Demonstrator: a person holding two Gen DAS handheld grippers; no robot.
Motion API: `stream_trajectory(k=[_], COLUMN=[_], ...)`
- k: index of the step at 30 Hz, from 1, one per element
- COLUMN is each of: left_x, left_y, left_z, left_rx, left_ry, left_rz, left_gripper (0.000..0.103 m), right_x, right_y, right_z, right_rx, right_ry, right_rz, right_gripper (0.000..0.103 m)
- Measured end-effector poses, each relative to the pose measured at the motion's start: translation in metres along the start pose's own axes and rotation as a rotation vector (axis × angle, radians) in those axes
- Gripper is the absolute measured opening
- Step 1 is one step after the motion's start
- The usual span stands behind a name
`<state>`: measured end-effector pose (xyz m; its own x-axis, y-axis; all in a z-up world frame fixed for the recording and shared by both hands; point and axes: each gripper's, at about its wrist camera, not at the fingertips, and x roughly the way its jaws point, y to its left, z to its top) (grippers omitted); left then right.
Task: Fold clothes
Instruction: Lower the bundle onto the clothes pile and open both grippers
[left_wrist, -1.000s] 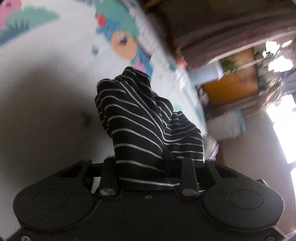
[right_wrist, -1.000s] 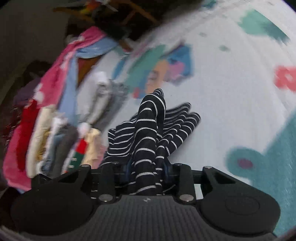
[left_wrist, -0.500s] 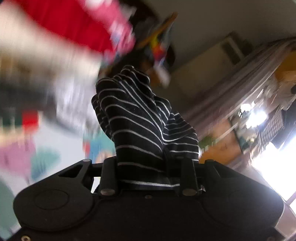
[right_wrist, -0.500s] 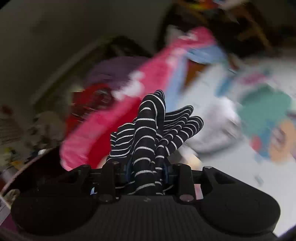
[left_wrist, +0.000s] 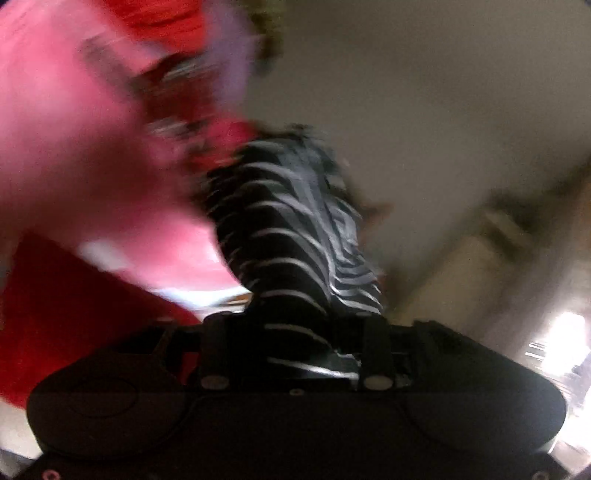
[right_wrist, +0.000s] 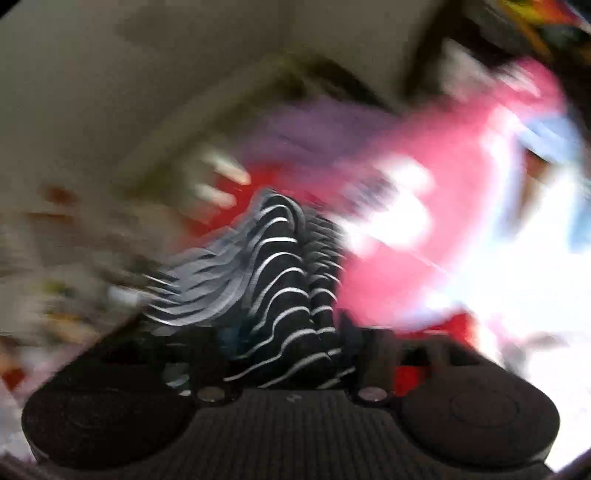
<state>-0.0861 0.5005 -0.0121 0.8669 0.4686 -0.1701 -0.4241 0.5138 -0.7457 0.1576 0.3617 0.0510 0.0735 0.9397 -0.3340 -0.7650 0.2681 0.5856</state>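
A black garment with thin white stripes (left_wrist: 280, 229) stands bunched between the fingers of my left gripper (left_wrist: 295, 332). Its jaws are opening, and a gap shows between the left finger and the cloth. In the right wrist view the same striped garment (right_wrist: 280, 266) lies between the fingers of my right gripper (right_wrist: 288, 343). Those jaws are opening too: the cloth flares out to the left, and a gap shows by the right finger. The fingertips themselves are hidden under the fabric. Both views are heavily blurred by motion.
A pile of pink and red clothes (left_wrist: 92, 166) fills the left of the left wrist view, with a plain wall (left_wrist: 424, 92) behind. The right wrist view shows pink cloth (right_wrist: 424, 166), purple cloth (right_wrist: 314, 129) and a bright patch at right.
Both views have swung up from the patterned mat to the clothes pile and the wall. The striped bundle, held tight before, now sits looser and spreads between the fingers.
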Motion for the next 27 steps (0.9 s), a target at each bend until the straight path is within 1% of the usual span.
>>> stream_trajectory(k=[1, 2, 3, 4, 6, 7, 8, 10, 12, 13, 15, 17, 18, 20, 21, 22, 23, 24, 25, 27], left_x=[0.018, 0.027, 0.025, 0.019, 0.009, 0.005, 0.002, -0.003, -0.011, -0.018, -0.03, -0.04, -0.043, -0.045, -0.046, -0.047, -0.049, -0.05, -0.052, -0.057], left_y=[0.009, 0.016, 0.018, 0.018, 0.013, 0.012, 0.012, 0.008, 0.001, -0.004, -0.011, -0.016, -0.019, -0.029, -0.037, -0.046, -0.056, -0.069, -0.081, -0.107], left_z=[-0.003, -0.006, -0.009, -0.011, -0.012, -0.012, -0.013, -0.016, -0.022, -0.026, -0.035, -0.049, -0.057, -0.069, -0.071, -0.071, -0.069, -0.066, -0.062, -0.053], left_rx=[0.029, 0.048, 0.05, 0.059, 0.115, 0.141, 0.156, 0.164, 0.187, 0.208, 0.226, 0.199, 0.174, 0.145, 0.138, 0.131, 0.136, 0.151, 0.171, 0.215], left_ry=[0.053, 0.07, 0.044, 0.012, -0.046, -0.069, -0.08, -0.083, -0.084, -0.087, -0.094, -0.097, -0.087, -0.026, 0.008, 0.04, 0.069, 0.098, 0.121, 0.16], left_rz=[0.106, 0.163, 0.157, 0.136, 0.128, 0.126, 0.124, 0.114, 0.111, 0.117, 0.126, 0.139, 0.16, 0.199, 0.212, 0.213, 0.218, 0.227, 0.235, 0.254], left_gripper=[0.053, 0.053, 0.053, 0.055, 0.059, 0.06, 0.061, 0.062, 0.062, 0.064, 0.067, 0.074, 0.075, 0.077, 0.078, 0.083, 0.089, 0.09, 0.09, 0.091], right_x=[0.015, 0.015, 0.004, -0.01, -0.039, -0.053, -0.065, -0.093, -0.117, -0.127, -0.148, -0.169, -0.178, -0.191, -0.202, -0.217, -0.231, -0.246, -0.261, -0.286], right_y=[-0.001, -0.003, -0.006, -0.01, -0.017, -0.02, -0.023, -0.033, -0.04, -0.042, -0.044, -0.038, -0.032, -0.016, -0.008, -0.002, 0.002, 0.006, 0.011, 0.019], right_z=[-0.002, -0.004, -0.006, -0.008, -0.013, -0.016, -0.021, -0.034, -0.049, -0.057, -0.071, -0.084, -0.087, -0.093, -0.094, -0.093, -0.092, -0.091, -0.089, -0.085], right_rx=[-0.005, -0.007, 0.005, 0.012, 0.026, 0.022, 0.009, -0.006, -0.031, -0.038, -0.041, -0.035, -0.042, -0.074, -0.084, -0.082, -0.077, -0.072, -0.068, -0.068], right_ry=[0.048, 0.036, -0.007, -0.047, -0.126, -0.152, -0.155, -0.135, -0.1, -0.081, -0.042, -0.002, 0.011, 0.006, 0.0, -0.014, -0.029, -0.045, -0.061, -0.082], right_rz=[-0.116, -0.138, -0.108, -0.078, -0.018, -0.007, -0.012, -0.032, -0.089, -0.113, -0.174, -0.229, -0.25, -0.303, -0.337, -0.372, -0.402, -0.431, -0.466, -0.536], right_gripper=[0.071, 0.069, 0.069, 0.069, 0.071, 0.071, 0.071, 0.072, 0.073, 0.076, 0.08, 0.08, 0.081, 0.089, 0.094, 0.097, 0.098, 0.1, 0.103, 0.103])
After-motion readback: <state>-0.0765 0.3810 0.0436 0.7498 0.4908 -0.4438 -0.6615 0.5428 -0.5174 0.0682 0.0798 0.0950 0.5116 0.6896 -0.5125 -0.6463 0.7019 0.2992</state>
